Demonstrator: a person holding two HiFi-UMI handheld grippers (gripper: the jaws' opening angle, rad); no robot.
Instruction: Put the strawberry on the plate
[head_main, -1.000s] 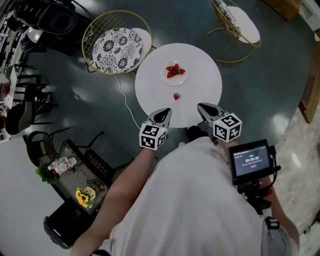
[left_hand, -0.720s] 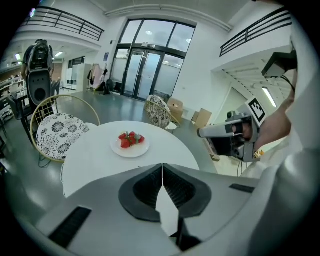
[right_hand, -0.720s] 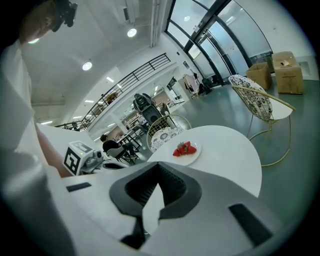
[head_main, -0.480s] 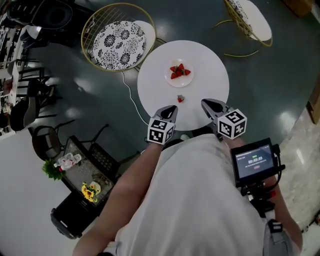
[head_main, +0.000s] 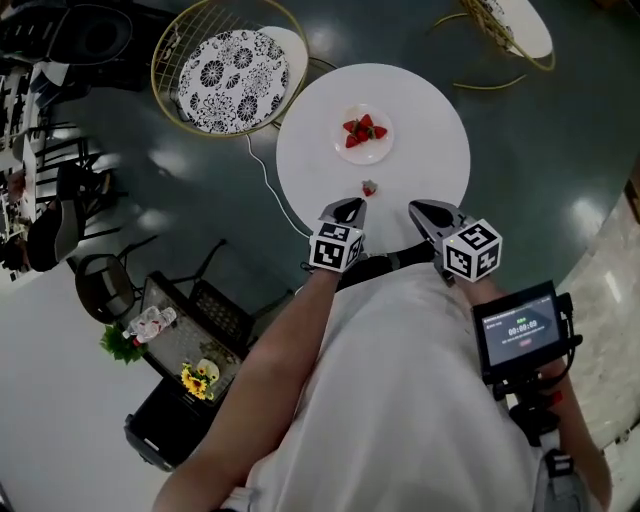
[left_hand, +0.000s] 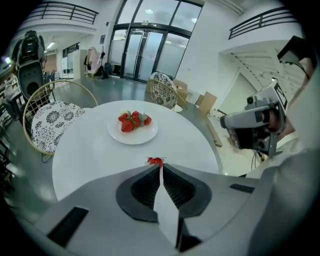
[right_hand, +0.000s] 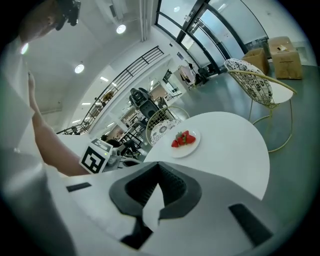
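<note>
At the far left, off the bench, stands a wire chair (head_main: 225, 70) with a patterned cushion; it takes no part in the job. The left tool (head_main: 349, 206) hangs over the near edge of the round white bench (head_main: 425, 130). It points steeply down, with its jaws together and nothing between them. It seems aimed at the loose strawberry (head_main: 369, 187), which lies on the bare bench just beyond its tips, close to the near edge and apart from the plate. To take the fruit, I judge that the jaws must first part. Further in, about the bench's middle, sits the small white plate (head_main: 365, 154). It carries a cluster of cut strawberries (head_main: 364, 130), which is likely why the lone one belongs there. The right tool (head_main: 425, 210) hovers over the near edge too, to the right of the strawberry. Its jaws are likewise closed and empty, and it is probably only standing by.
</note>
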